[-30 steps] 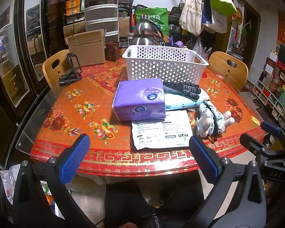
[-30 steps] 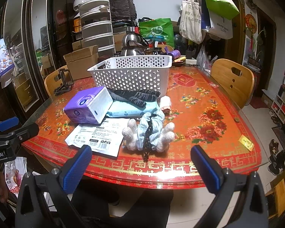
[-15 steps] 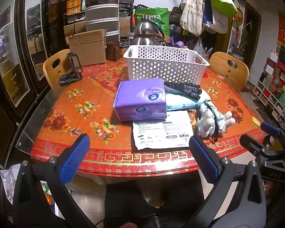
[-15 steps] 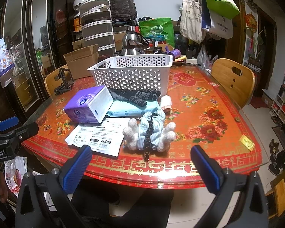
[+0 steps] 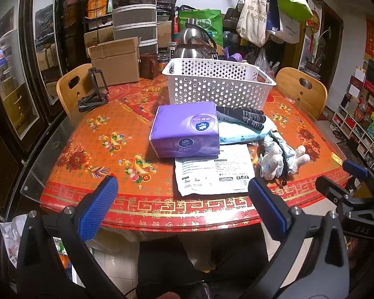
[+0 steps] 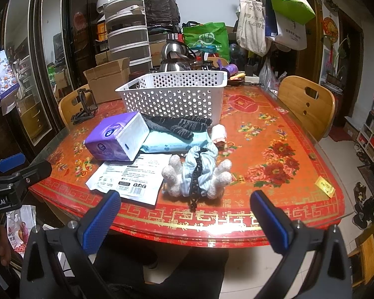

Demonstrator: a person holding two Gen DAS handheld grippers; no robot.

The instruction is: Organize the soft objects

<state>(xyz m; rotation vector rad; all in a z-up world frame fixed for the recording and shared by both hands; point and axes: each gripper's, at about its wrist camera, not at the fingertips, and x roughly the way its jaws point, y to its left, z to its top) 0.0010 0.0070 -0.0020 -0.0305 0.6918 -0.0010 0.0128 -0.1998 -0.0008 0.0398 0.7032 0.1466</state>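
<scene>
Left tool [image 5: 183, 200], right tool [image 6: 185, 213]: both released, empty, short of counter [image 6: 274, 214] edge.
Nearest right tool: plush toy [image 6: 198, 172], likely light, squashy; pinch across middle.
Flat white pouch [image 5: 213, 172] thin, probably hard to lift.
Purple tissue pack [image 5: 185, 132] soft, bulky; overlaps pouch.
Dark gloves [image 6: 179, 124] on blue wipes pack [image 6: 172, 143].
Basket [image 6: 177, 94] beyond, path clear.

Light: we saw dim, warm indoor lighting from overhead.
Glare: we noticed bright streaks on the glossy red patterned tabletop [image 6: 236, 226] near its front edge.
Distortion: we found strong fisheye bending and black corners.
Focus: we judged the centre sharp, the edges softer.
</scene>
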